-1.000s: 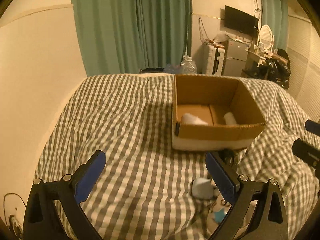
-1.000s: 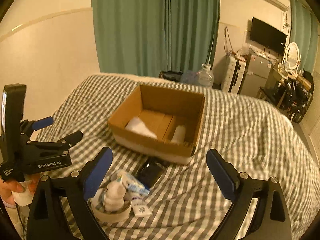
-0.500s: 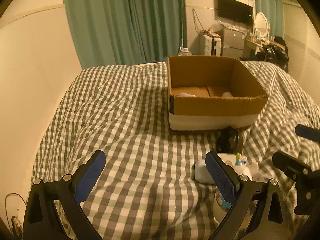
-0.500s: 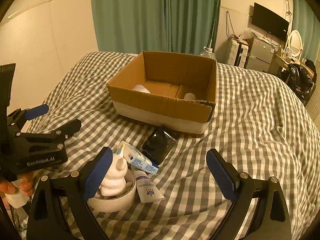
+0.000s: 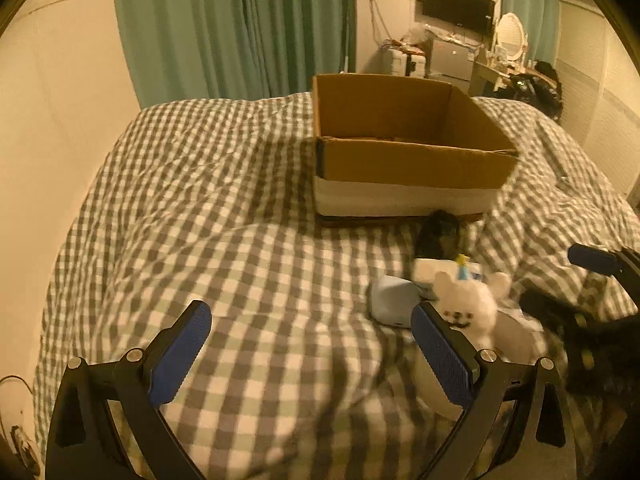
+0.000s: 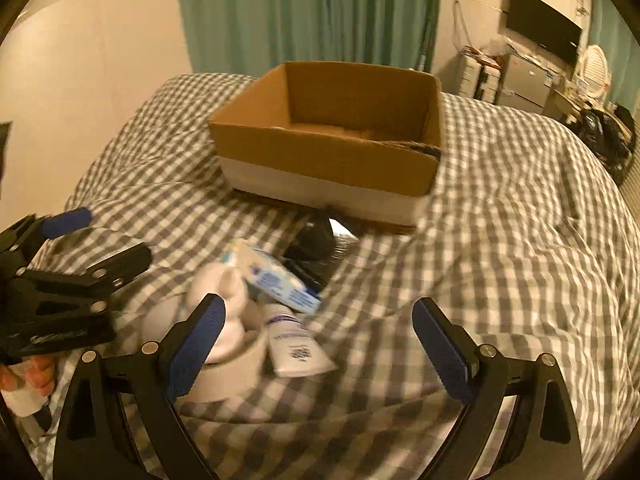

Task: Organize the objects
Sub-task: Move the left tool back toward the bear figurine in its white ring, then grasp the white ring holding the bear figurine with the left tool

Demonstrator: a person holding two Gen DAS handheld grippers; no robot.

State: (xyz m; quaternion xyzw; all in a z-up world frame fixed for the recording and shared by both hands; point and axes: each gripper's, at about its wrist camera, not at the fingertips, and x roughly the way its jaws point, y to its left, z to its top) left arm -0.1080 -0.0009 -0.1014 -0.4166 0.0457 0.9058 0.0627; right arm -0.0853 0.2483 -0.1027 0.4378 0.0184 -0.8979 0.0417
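Fingers of left gripper (image 5: 310, 352) spread wide, empty, low over checked bedspread (image 5: 224, 240). Right gripper (image 6: 318, 344) also wide apart, nothing between fingers, just above pile of items. Cardboard box (image 5: 404, 148) sits open on bed beyond pile; contents hidden from this angle. Pile near box front: white plush toy (image 5: 470, 308) in white bowl (image 6: 236, 372), pale blue case (image 5: 394, 306) beside it, blue-white tube (image 6: 276, 276), white tube (image 6: 296, 350), black object (image 6: 314, 240) nearest box. Views blurred.
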